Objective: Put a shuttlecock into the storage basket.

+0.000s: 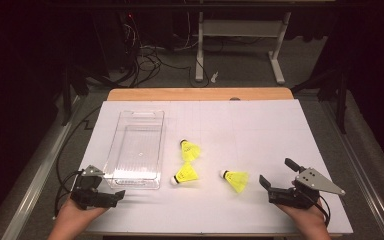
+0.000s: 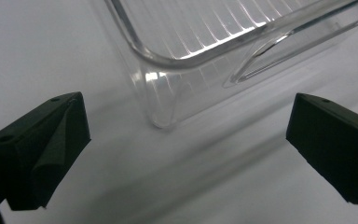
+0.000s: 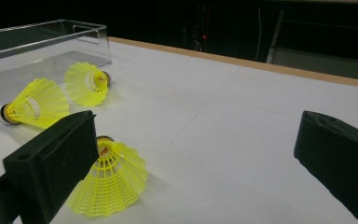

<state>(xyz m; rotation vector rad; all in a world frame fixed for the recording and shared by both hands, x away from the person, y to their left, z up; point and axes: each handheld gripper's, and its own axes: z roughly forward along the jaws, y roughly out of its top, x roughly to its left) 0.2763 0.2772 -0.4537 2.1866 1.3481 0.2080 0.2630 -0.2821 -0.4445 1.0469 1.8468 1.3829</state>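
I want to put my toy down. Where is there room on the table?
The far right of the white table, beyond the right gripper, is bare. The clear bin is empty too. It is crowded between the bin and that gripper, around the three yellow shuttlecocks.

The right hand-held gripper (image 1: 276, 176), jaws spread wide, has bare white surface (image 1: 260, 130) ahead and to its right, with the nearest yellow shuttlecock (image 1: 235, 180) lying just beside its left jaw. Two more shuttlecocks (image 1: 186, 173) (image 1: 190, 150) lie close together between that one and the clear plastic bin (image 1: 152, 150), narrowing the way across the middle. The left hand-held gripper (image 1: 114, 196), also spread, faces the bin's near corner close ahead; open surface lies left of it.
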